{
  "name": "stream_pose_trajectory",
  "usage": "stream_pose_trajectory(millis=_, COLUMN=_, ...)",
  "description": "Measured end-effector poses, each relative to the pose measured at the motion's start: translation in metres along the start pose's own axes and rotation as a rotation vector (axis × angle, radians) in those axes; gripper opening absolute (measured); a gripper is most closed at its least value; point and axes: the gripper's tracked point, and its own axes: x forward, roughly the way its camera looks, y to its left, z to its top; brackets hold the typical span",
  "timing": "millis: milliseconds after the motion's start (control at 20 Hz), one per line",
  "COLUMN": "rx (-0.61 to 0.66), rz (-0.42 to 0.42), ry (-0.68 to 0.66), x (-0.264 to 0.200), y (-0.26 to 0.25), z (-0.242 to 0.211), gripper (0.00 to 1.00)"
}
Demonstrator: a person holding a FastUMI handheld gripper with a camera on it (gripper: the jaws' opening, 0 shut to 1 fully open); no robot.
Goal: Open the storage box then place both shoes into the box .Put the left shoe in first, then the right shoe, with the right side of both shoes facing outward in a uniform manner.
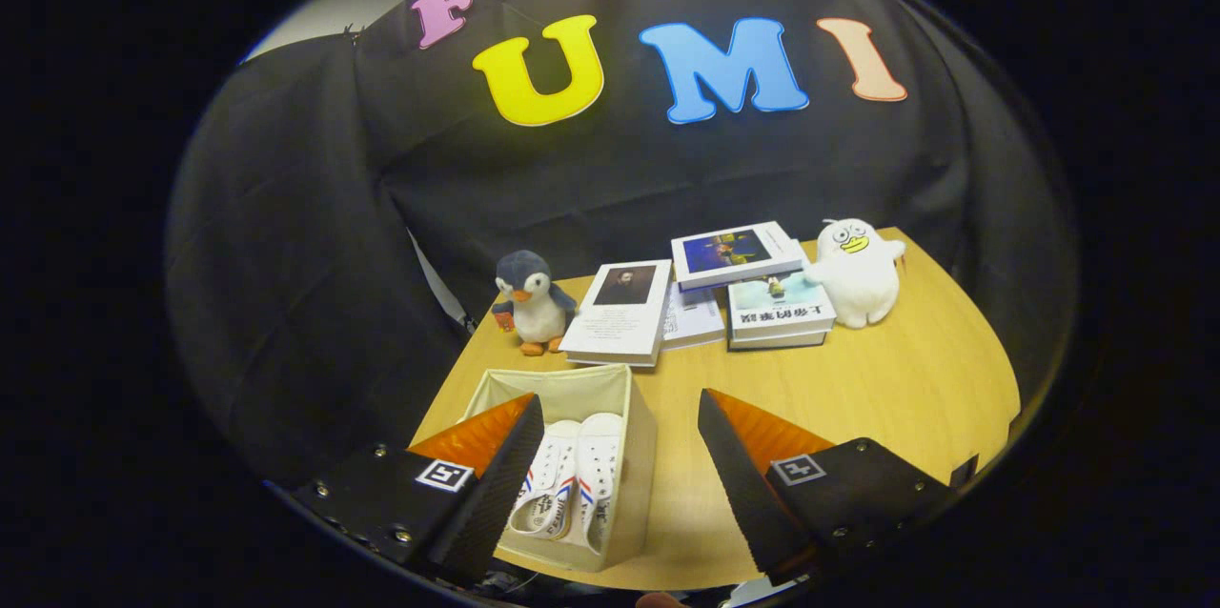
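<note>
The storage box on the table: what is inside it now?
Inside the open storage box lie two white shoes, side by side. The open gripper hovers above, and its left finger covers part of the box, so that corner cannot be seen.

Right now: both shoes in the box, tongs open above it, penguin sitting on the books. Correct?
One error: the penguin stands on the table beside the books, not on them. Gripper view shows both shoes in the box, tongs open.
</note>
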Motion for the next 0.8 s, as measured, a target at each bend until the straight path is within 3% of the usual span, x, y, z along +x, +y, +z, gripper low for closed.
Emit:
stream_pose_trajectory(millis=300, rx=-0.09, rz=-0.072, ry=-0.132, x=-0.054, y=-0.065, z=0.039, gripper=0.98)
stream_pose_trajectory(millis=800, rx=-0.195, rz=-0.185, ry=-0.383, x=-0.128, y=-0.13, z=0.078, gripper=0.98)
